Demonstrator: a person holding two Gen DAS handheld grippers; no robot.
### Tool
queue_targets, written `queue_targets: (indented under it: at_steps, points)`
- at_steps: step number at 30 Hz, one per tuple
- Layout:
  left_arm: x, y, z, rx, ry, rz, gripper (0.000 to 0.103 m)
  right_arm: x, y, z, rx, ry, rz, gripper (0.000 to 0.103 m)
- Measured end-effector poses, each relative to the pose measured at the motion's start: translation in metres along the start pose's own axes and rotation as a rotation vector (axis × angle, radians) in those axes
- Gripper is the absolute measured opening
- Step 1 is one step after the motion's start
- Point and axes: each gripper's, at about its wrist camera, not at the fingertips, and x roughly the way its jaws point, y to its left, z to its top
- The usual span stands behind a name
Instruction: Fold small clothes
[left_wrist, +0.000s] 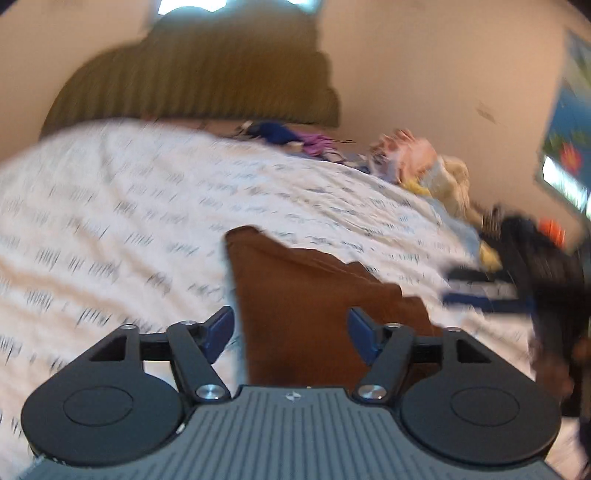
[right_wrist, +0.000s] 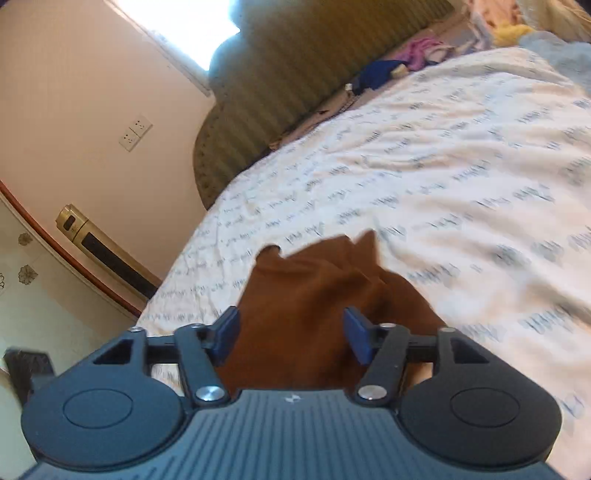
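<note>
**Both grippers open over the brown garment**

Left gripper (left_wrist: 291, 332): jaws well apart, nothing pinched. Right gripper (right_wrist: 290, 334): same, wide and empty. The brown garment (left_wrist: 317, 295) shows between each pair of pads, but neither pair presses on it; the cloth looks to be lying on the bed sheet (left_wrist: 129, 206) under them. Both views are motion-blurred, so fine contact is hard to read.

Garment sits on the near part of the sheet, already bunched with a raised ridge on its far side (right_wrist: 332, 273). My read: between folds, regrasp pending.

Doing it well:
- pick two corners on the same edge, not the ridge
- pinch a single layer, otherwise the fold drags the lower layer
- carry both hands level and together, lay flat, then release

Surface: soft white sheet with a grey dash print, rumpled; the cloth will sink and grab a bit. Beyond the garment, a pile of other clothes (left_wrist: 424, 162) at the far side of the bed, plus blue and purple items (left_wrist: 284, 134) by the striped olive headboard (left_wrist: 207, 81). Wall sockets (right_wrist: 136, 133) sit left of the headboard.
</note>
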Motion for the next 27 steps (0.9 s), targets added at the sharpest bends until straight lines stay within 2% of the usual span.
queue_targets:
  at_steps: [2,4,5,7,8,10,12,14,15,18,21,23,25,27]
  points:
    - [0.021,-0.039,-0.021,0.185,-0.002,0.080,0.074,0.040,0.004,0.006,-0.033,0.026,-0.074,0.066]
    - [0.047,-0.056,-0.044,0.281,0.058,0.090,0.075,0.074,0.003,0.000,-0.127,0.074,-0.205,0.066]
    - [0.056,-0.056,-0.052,0.295,0.072,0.103,0.077,0.086,-0.007,-0.009,-0.177,0.119,-0.282,0.066]
    - [0.056,-0.048,-0.065,0.297,0.038,0.098,0.078,0.070,-0.026,-0.025,-0.219,0.064,-0.240,0.066]
    - [0.054,-0.046,-0.064,0.292,0.047,0.090,0.078,0.063,-0.032,-0.025,-0.185,0.070,-0.226,0.066]
    - [0.056,-0.041,-0.059,0.275,0.066,0.073,0.078,0.056,-0.030,-0.015,-0.147,0.093,-0.255,0.066]
    - [0.058,-0.040,-0.058,0.276,0.068,0.072,0.080,0.046,-0.020,-0.004,-0.132,0.022,-0.296,0.069]
    - [0.057,-0.042,-0.059,0.276,0.065,0.076,0.080,0.034,-0.009,0.002,-0.123,-0.044,-0.218,0.069]
    - [0.057,-0.043,-0.059,0.277,0.064,0.079,0.080,0.035,-0.002,0.004,-0.125,-0.046,-0.180,0.069]
    - [0.059,-0.046,-0.058,0.279,0.066,0.085,0.080,0.064,0.018,0.005,-0.198,0.042,-0.170,0.069]
    - [0.059,-0.045,-0.056,0.275,0.068,0.083,0.081,0.106,0.010,-0.006,-0.240,0.187,-0.235,0.067]
    - [0.060,-0.043,-0.056,0.270,0.066,0.080,0.081,0.103,-0.002,-0.019,-0.299,0.142,-0.213,0.067]
    - [0.059,-0.043,-0.056,0.270,0.061,0.078,0.081,0.093,-0.016,-0.021,-0.248,0.122,-0.168,0.066]
    - [0.059,-0.042,-0.057,0.277,0.055,0.077,0.081,0.089,-0.015,-0.018,-0.244,0.135,-0.174,0.066]
